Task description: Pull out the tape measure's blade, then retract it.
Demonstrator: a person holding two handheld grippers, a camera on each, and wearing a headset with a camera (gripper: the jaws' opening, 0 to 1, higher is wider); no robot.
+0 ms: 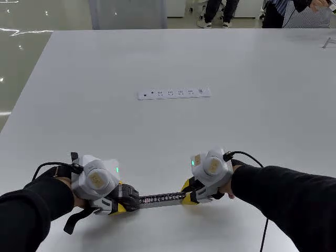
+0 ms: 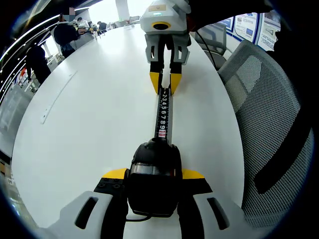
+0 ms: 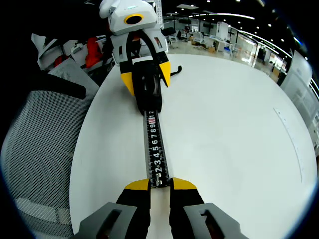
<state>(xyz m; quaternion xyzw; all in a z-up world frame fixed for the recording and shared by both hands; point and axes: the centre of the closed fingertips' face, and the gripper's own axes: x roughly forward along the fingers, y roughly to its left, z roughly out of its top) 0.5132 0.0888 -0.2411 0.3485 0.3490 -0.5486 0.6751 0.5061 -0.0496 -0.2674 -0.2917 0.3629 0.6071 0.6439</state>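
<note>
A black tape measure case (image 2: pixel 153 174) sits between my left gripper's (image 2: pixel 154 175) yellow-tipped jaws, which are shut on it; I see the case (image 1: pixel 127 197) at the table's near edge and again from the front (image 3: pixel 148 85). Its blade (image 1: pixel 162 199) runs out a short way to the right, numbers showing (image 2: pixel 162 115) (image 3: pixel 154 154). My right gripper (image 3: pixel 159 184) is shut on the blade's end (image 3: pixel 159 182), seen too in the head view (image 1: pixel 187 198) and facing me in the left gripper view (image 2: pixel 165 82).
A white power strip (image 1: pixel 174 93) lies mid-table, beyond both grippers. The white table (image 1: pixel 173 58) stretches far ahead. A grey mesh chair (image 2: pixel 259 129) (image 3: pixel 40 144) stands at the near edge. People stand at the far end of the room (image 1: pixel 220 10).
</note>
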